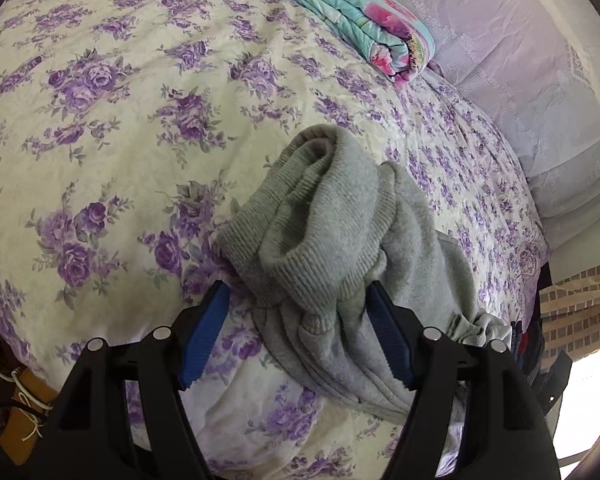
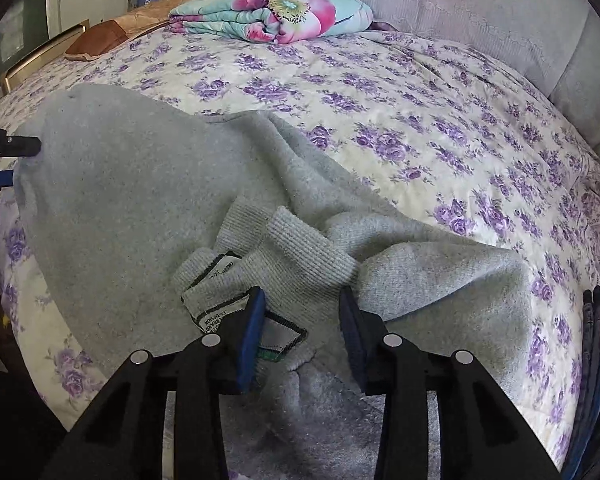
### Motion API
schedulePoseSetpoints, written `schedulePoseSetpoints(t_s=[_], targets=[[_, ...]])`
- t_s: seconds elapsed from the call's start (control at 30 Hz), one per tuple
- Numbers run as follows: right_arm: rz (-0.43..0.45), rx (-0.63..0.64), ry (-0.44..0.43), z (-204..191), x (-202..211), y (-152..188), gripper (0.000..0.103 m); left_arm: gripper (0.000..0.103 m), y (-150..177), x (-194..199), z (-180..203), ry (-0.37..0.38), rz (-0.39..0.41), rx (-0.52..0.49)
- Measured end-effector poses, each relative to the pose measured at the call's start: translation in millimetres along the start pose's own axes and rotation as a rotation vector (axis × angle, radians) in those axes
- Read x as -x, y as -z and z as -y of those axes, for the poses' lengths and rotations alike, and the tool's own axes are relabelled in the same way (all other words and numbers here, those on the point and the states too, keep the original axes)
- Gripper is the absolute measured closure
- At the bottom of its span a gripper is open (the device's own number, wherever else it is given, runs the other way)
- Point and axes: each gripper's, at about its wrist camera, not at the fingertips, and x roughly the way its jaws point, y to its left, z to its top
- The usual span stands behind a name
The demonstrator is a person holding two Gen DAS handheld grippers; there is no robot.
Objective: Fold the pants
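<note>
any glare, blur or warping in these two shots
Left wrist view: strong fisheye bulge in the bedspread, window area at lower right blown out white, grey pants sharp. Right wrist view: same curved warp, dark vignette corners, even soft daylight, no motion blur.

Both tools point steeply down. The left tool (image 1: 296, 300) has its blue pads (image 1: 202, 336) set wide, and the cloth bunched between them meets the right-hand pad while the left-hand pad stands clear of it. The right tool (image 2: 302, 312) has its jaws partly apart; grey cloth lies between and under them, but neither pad visibly presses on it. In the right wrist view the left tool's black tip (image 2: 18, 147) shows at the far left edge.
</note>
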Motion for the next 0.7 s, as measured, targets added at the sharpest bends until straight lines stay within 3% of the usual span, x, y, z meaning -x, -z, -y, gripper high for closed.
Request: schedulePoseSetpoints(t_s=[0.2, 0.23, 0.27, 0.4, 0.53, 0.6, 0.7], targets=[[0.001, 0.004, -0.004, 0, 0, 3, 0.063, 0.035, -4, -8, -4, 0.053, 0.019, -0.001], [0.001, 0.007, -0.005, 2, -1, 1, 0.063, 0.040, -4, -7, -3, 0.069, 0.024, -0.006], [0.002, 0.009, -0.007, 3, -2, 1, 0.063, 0.054, -4, -7, -2, 0.096, 0.023, -0.016], [0.004, 0.017, -0.017, 4, 3, 0, 0.064, 0.062, -2, 2, 9, 0.092, 0.058, -0.054], [0.129, -0.023, -0.057, 13, 41, -4, 0.063, 0.063, -1, 16, 22, 0.092, 0.092, -0.092], [0.164, -0.002, -0.038, 10, 50, -5, 0.057, 0.063, 0, 24, 30, 0.086, 0.109, -0.121], [0.036, 0.021, -0.026, 6, 17, -3, 0.053, 0.064, 2, 34, 44, 0.078, 0.136, -0.174]])
